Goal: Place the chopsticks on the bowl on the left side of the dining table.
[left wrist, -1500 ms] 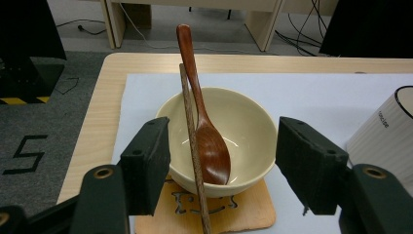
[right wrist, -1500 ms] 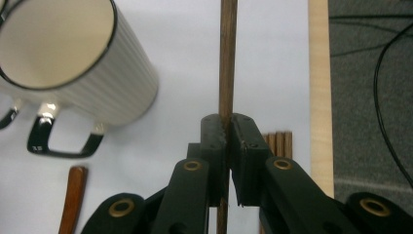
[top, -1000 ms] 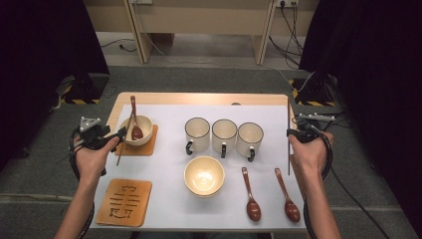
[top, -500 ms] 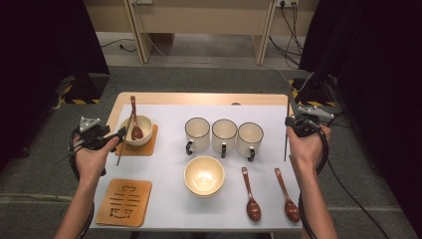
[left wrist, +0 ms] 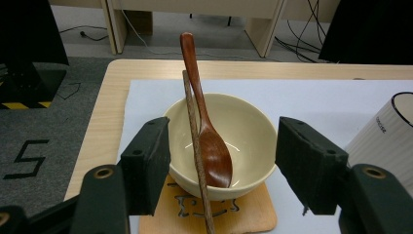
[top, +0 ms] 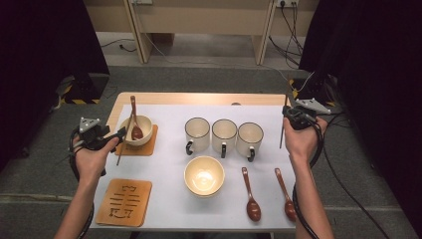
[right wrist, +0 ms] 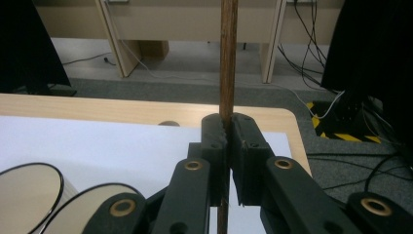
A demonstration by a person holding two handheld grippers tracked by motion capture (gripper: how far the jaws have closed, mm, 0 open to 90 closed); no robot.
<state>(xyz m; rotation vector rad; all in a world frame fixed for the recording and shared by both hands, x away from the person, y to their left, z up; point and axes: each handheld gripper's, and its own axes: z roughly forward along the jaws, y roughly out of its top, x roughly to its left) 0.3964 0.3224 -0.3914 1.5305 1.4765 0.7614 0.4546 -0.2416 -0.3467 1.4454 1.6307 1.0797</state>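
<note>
Chopstick placing, one stick per gripper.
Right gripper [right wrist: 225,131] pinching a chopstick [right wrist: 227,53] upright, jaws pressed tight, lifted at table's right edge beside mugs [top: 224,136], likely for carrying over. Left gripper [left wrist: 221,168] spread wide around second chopstick [left wrist: 196,151], leaning on bowl [left wrist: 243,122] rim beside spoon [left wrist: 209,141], on coaster [top: 149,144]; apparently just set down.

The left gripper [top: 115,135] is at the left side of the table, held low by the left hand [top: 89,158], and its jaws stand wide apart. The right gripper [top: 287,112] is at the right far edge, raised by the right hand [top: 302,141], with its jaws pressed together on a thin stick.
</note>
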